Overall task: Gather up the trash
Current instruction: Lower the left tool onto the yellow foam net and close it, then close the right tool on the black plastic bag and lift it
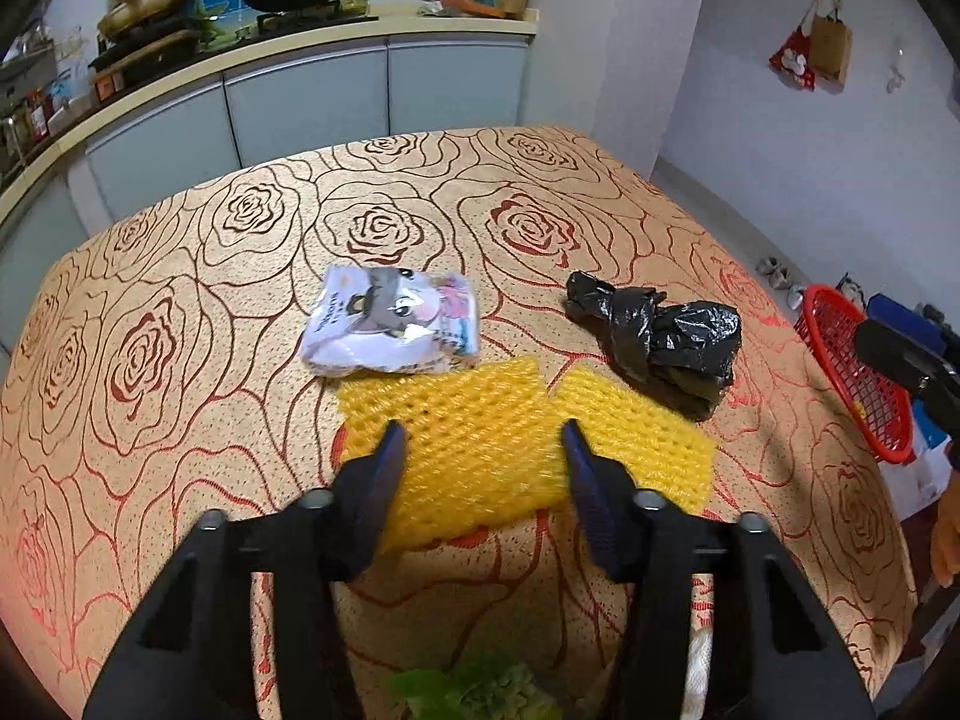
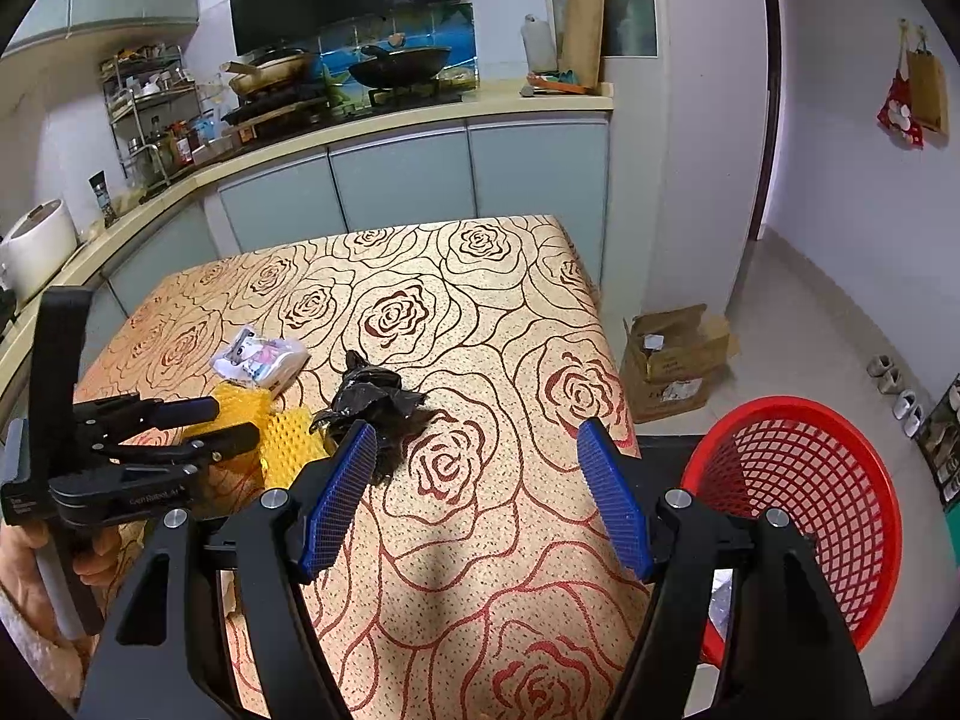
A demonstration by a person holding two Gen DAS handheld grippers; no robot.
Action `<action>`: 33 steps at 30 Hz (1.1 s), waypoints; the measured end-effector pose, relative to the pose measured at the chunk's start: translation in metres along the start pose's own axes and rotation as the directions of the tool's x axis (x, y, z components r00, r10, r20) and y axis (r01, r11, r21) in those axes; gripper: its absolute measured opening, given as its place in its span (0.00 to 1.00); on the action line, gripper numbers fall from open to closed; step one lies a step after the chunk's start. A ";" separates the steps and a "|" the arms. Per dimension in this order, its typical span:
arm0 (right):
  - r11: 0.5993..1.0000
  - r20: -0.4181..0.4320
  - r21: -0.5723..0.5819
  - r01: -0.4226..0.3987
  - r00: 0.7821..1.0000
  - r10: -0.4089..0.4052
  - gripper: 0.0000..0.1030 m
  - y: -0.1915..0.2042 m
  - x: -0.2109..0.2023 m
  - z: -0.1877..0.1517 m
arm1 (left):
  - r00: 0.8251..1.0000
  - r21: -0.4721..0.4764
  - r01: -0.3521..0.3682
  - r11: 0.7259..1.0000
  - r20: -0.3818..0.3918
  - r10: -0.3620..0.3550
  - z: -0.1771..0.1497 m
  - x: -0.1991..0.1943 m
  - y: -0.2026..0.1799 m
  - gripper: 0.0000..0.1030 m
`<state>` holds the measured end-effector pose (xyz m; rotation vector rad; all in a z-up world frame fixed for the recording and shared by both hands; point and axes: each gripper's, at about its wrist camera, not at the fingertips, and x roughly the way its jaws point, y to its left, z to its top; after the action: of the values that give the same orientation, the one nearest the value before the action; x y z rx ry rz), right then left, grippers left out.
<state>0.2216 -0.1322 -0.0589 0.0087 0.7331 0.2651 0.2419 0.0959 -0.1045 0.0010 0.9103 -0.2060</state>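
Observation:
Two yellow foam fruit nets [image 1: 480,450] lie side by side on the rose-patterned table [image 1: 240,276]. My left gripper [image 1: 483,438] is open, its fingers either side of the left net, just above it. A white snack wrapper [image 1: 390,321] lies behind the nets and a crumpled black plastic bag [image 1: 666,339] to their right. My right gripper [image 2: 477,438] is open and empty above the table's right part, with the black bag [image 2: 372,402] by its left finger. The left gripper [image 2: 210,423] shows in the right wrist view over the yellow nets [image 2: 288,444]. A red mesh basket [image 2: 804,504] stands off the table's right edge.
A kitchen counter [image 2: 390,114] with pans and a stove runs behind the table. A cardboard box [image 2: 672,360] sits on the floor by the table's far right corner. Green leaves [image 1: 474,690] lie at the near table edge under my left gripper. Shoes [image 2: 894,384] line the right wall.

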 end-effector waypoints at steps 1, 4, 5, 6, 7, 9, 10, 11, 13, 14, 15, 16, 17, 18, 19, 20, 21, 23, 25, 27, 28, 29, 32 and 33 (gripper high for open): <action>1.000 -0.002 0.000 -0.001 1.000 0.001 0.65 0.000 0.001 0.000 | 1.000 0.000 -0.002 1.000 -0.001 0.002 0.000 0.000 0.001 0.42; 1.000 -0.006 0.000 -0.006 1.000 0.006 0.65 0.003 0.003 0.000 | 1.000 0.019 -0.015 1.000 0.001 0.015 -0.003 0.000 -0.001 0.39; 1.000 -0.007 -0.001 -0.007 1.000 0.007 0.65 0.004 0.004 0.000 | 1.000 0.023 -0.019 1.000 0.004 0.019 -0.003 0.000 -0.002 0.38; 1.000 -0.008 -0.001 -0.009 1.000 0.009 0.65 0.005 0.004 0.000 | 1.000 0.027 -0.023 0.999 0.007 0.023 -0.004 0.000 -0.002 0.36; 1.000 -0.009 -0.002 -0.010 1.000 0.010 0.65 0.006 0.005 0.000 | 1.000 0.030 -0.028 0.999 0.011 0.028 -0.005 -0.001 -0.003 0.34; 1.000 -0.012 -0.007 -0.012 1.000 0.012 0.65 0.009 0.006 0.000 | 1.000 0.031 -0.027 0.999 0.015 0.027 -0.006 -0.001 -0.002 0.28; 1.000 -0.013 -0.008 -0.013 1.000 0.013 0.65 0.010 0.006 0.001 | 1.000 0.028 -0.027 0.999 0.017 0.026 -0.007 -0.002 0.000 0.27; 1.000 -0.016 -0.011 -0.013 1.000 0.013 0.65 0.011 0.007 0.001 | 0.999 0.024 -0.026 0.999 0.022 0.025 -0.008 -0.003 0.001 0.26; 1.000 -0.020 -0.012 -0.016 1.000 0.016 0.65 0.012 0.010 0.002 | 0.999 0.010 -0.018 1.000 0.028 0.018 -0.009 -0.005 0.005 0.18; 1.000 -0.024 -0.012 -0.018 1.000 0.017 0.65 0.013 0.011 0.003 | 0.999 0.005 -0.020 1.000 0.029 0.020 -0.010 -0.006 0.006 0.14; 1.000 -0.026 -0.012 -0.019 0.999 0.019 0.65 0.013 0.013 0.004 | 0.999 -0.001 -0.027 1.000 0.032 0.027 -0.010 -0.008 0.008 0.12; 1.000 -0.028 -0.012 -0.022 0.999 0.022 0.65 0.014 0.014 0.005 | 0.999 -0.004 -0.039 0.999 0.037 0.039 -0.010 -0.009 0.009 0.12; 1.000 -0.030 -0.012 -0.026 0.999 0.026 0.65 0.016 0.016 0.006 | 0.998 -0.007 -0.050 0.999 0.046 0.050 -0.011 -0.010 0.011 0.12; 0.999 -0.031 -0.012 -0.029 0.999 0.029 0.65 0.017 0.018 0.006 | 0.997 -0.012 -0.052 0.999 0.053 0.053 -0.011 -0.011 0.014 0.11; 0.999 -0.033 -0.012 -0.035 0.999 0.034 0.65 0.019 0.020 0.007 | 0.997 -0.019 -0.053 0.998 0.060 0.054 -0.012 -0.013 0.015 0.11; 0.999 -0.034 -0.011 -0.038 0.999 0.037 0.65 0.020 0.021 0.007 | 0.996 -0.029 -0.055 0.998 0.068 0.057 -0.012 -0.015 0.018 0.10; 0.999 -0.037 -0.009 -0.044 0.998 0.043 0.65 0.021 0.024 0.008 | 0.995 -0.035 -0.057 0.998 0.074 0.059 -0.012 -0.016 0.020 0.10; 0.998 -0.042 -0.005 -0.056 0.998 0.056 0.65 0.025 0.028 0.010 | 0.994 -0.048 -0.058 0.997 0.092 0.062 -0.012 -0.021 0.023 0.10; 0.998 -0.047 -0.001 -0.070 0.996 0.070 0.65 0.030 0.034 0.013 | 0.993 -0.059 -0.053 0.997 0.106 0.059 -0.011 -0.026 0.026 0.10; 0.997 -0.050 -0.003 -0.081 0.995 0.081 0.65 0.034 0.040 0.015 | 0.991 -0.070 -0.052 0.996 0.121 0.060 -0.010 -0.031 0.029 0.10; 0.997 -0.052 -0.005 -0.082 0.995 0.082 0.65 0.037 0.042 0.016 | 0.990 -0.074 -0.052 0.996 0.126 0.061 -0.010 -0.034 0.030 0.10; 0.997 -0.055 -0.009 -0.083 0.995 0.082 0.65 0.040 0.046 0.017 | 0.990 -0.076 -0.053 0.996 0.129 0.063 -0.010 -0.035 0.032 0.10; 0.996 -0.062 -0.016 -0.088 0.994 0.087 0.65 0.046 0.054 0.018 | 0.989 -0.084 -0.056 0.995 0.135 0.067 -0.010 -0.039 0.035 0.09; 0.996 -0.064 -0.018 -0.088 0.994 0.087 0.65 0.049 0.057 0.018 | 0.988 -0.087 -0.059 0.994 0.137 0.071 -0.011 -0.041 0.036 0.10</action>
<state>0.2631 -0.0697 -0.0781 0.0126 0.7938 0.3579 0.2155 0.1396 -0.0821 -0.0595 0.7771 -0.1062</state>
